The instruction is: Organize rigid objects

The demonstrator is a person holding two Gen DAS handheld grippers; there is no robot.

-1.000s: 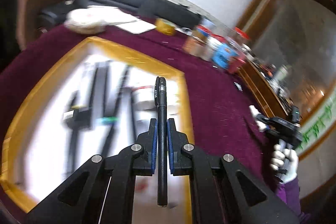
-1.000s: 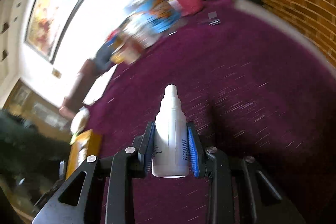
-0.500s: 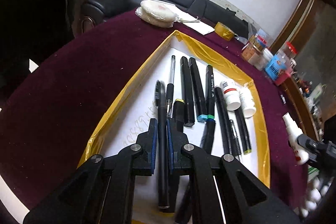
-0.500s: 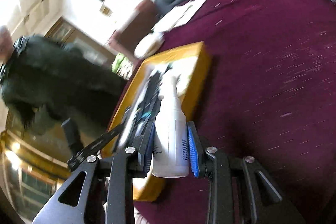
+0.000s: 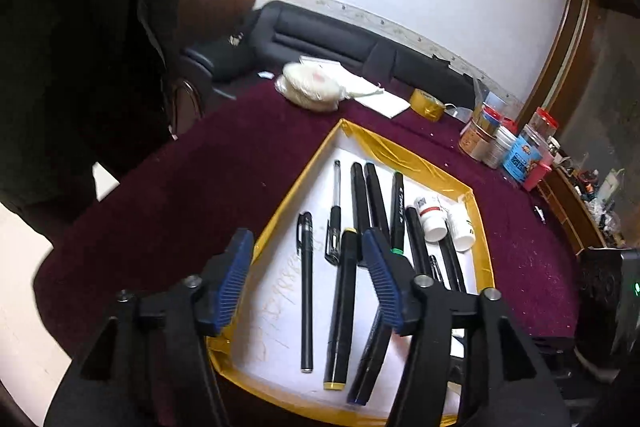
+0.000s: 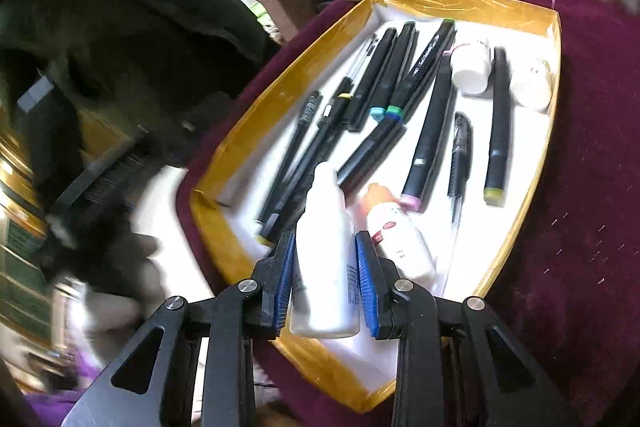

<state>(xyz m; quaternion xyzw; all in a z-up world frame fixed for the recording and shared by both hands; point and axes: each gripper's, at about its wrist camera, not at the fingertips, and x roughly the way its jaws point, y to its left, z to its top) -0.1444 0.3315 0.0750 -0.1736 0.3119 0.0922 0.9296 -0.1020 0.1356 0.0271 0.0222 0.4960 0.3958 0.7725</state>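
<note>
Now your left gripper (image 5: 308, 275) is letting go: its blue-padded jaws are opening, and the slim black pen (image 5: 306, 291) that was clamped between them a second ago lies free on the white floor of the shallow yellow-rimmed tray (image 5: 400, 153), at the left end of the row, touching neither pad. That pen counts as delivered, and the left hand is free for another item, in my judgement.

Your right gripper (image 6: 325, 279) has swung from over the bare maroon tablecloth (image 6: 580, 147) to above the near end of the tray, and it grips a white plastic spray bottle (image 6: 326, 267), pads pressing on both sides of its body, nozzle pointing away from you. The bottle is blurred, so I cannot tell whether it touches the tray floor.

Inside the tray, black pens and thick black markers with coloured ends lie roughly parallel. Two short white pill bottles (image 6: 472, 65) lie on their sides near the far corner, and another white bottle with red print (image 6: 400, 239) lies just beside the one you hold. A spot next to that bottle looks the likely place for yours, keeping bottles together.
</note>
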